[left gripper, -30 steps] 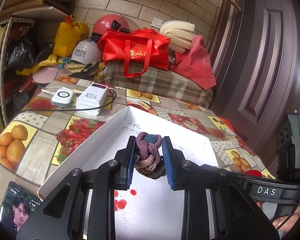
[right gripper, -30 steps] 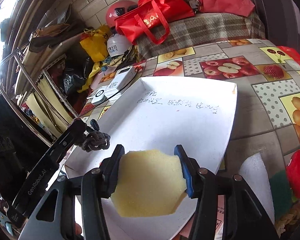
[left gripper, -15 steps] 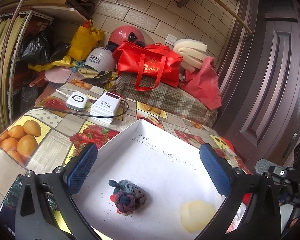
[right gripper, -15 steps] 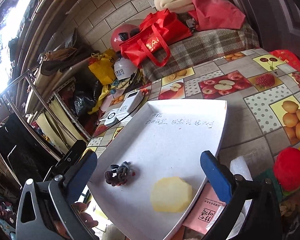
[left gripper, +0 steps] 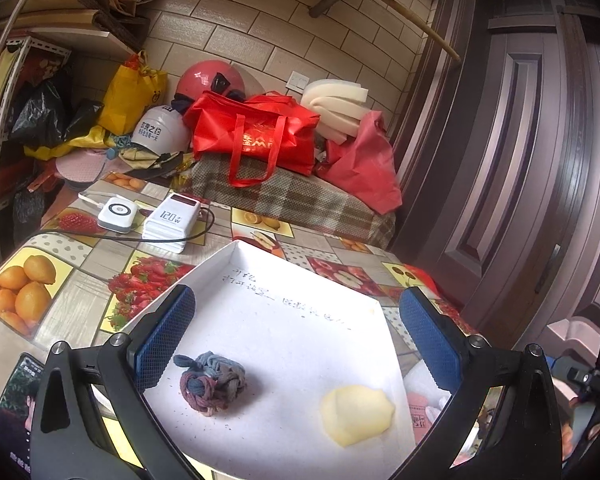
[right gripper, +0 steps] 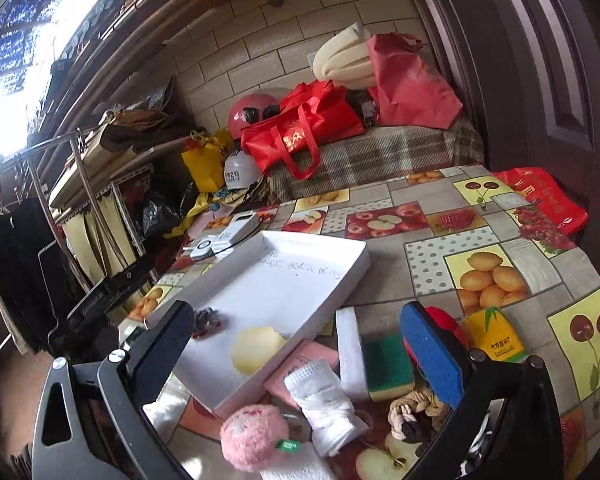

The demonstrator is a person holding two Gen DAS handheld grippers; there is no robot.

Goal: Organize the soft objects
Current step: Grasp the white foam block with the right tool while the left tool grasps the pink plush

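Released: knot (left gripper: 212, 380) and sponge (left gripper: 356, 410), now lying in tray (left gripper: 300, 264)
Left claw (left gripper: 296, 338): jaws just opened, empty, knot below
Right claw (right gripper: 296, 344): jaws just opened, empty

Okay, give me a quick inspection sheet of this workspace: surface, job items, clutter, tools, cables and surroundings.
Surface: fruit-print tablecloth.
Job's things: white tray holds a knotted rope ball and a yellow sponge, lying apart.
Clutter: pink plush ball, rolled white towel, green sponge outside the tray.
Grippers: left tool and right tool open, both empty.
Cables: black cable by the power bank.
Surroundings: red bag, helmets, dark door.
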